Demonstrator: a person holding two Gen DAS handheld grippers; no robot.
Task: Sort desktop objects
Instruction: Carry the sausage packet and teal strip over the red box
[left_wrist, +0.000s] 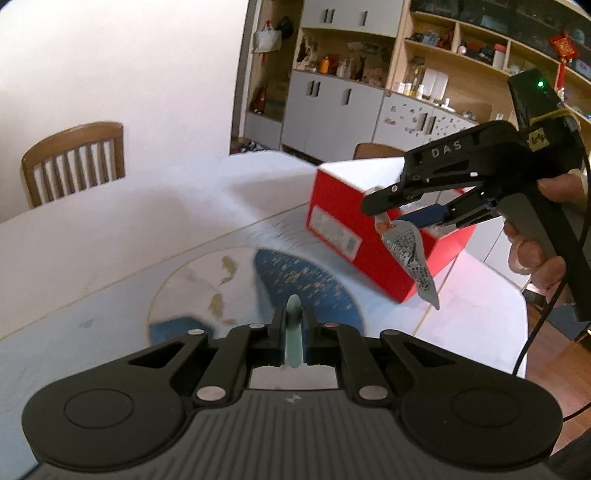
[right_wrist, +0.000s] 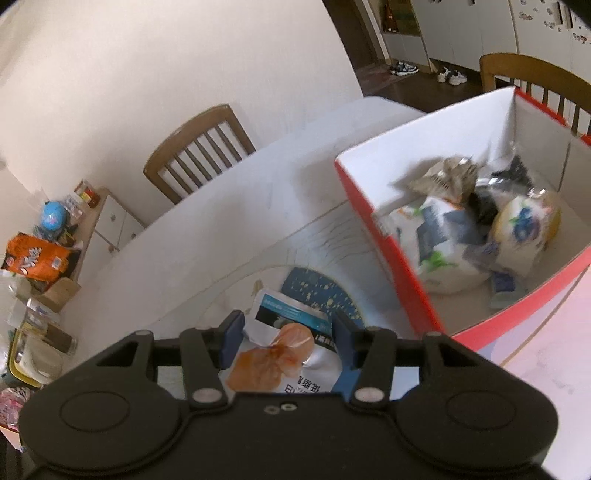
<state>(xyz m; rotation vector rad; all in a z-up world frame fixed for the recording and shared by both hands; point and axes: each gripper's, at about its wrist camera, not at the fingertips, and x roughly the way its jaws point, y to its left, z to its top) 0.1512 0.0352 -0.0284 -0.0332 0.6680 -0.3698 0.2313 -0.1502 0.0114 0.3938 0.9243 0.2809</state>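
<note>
White walls, wooden slat-back chairs (left_wrist: 72, 162) and a long run of cluttered shelving frame a pale tabletop (left_wrist: 122, 236) with a blue fan-patterned mat (left_wrist: 306, 284). On it stands an open red cardboard box with a white lining (right_wrist: 391, 258), already holding several crumpled packets.

The right gripper (right_wrist: 286, 339) has its jaws part-way apart and clamped on a crinkled silver foil snack pouch with an orange-stained torn top (right_wrist: 280, 350). In the left wrist view the pouch (left_wrist: 410, 254) hangs down in front of the box's near wall, at or just short of the rim, not clearly over the opening. Let go here, it could catch the rim and slide down outside onto the tabletop. Its long dangling tail may also snag the wall as it crosses.

The left gripper (left_wrist: 293, 321) is closed tight on something thin and pale green (left_wrist: 294, 339), too slim to identify. With so narrow a thing, it could slip or twist out.
</note>
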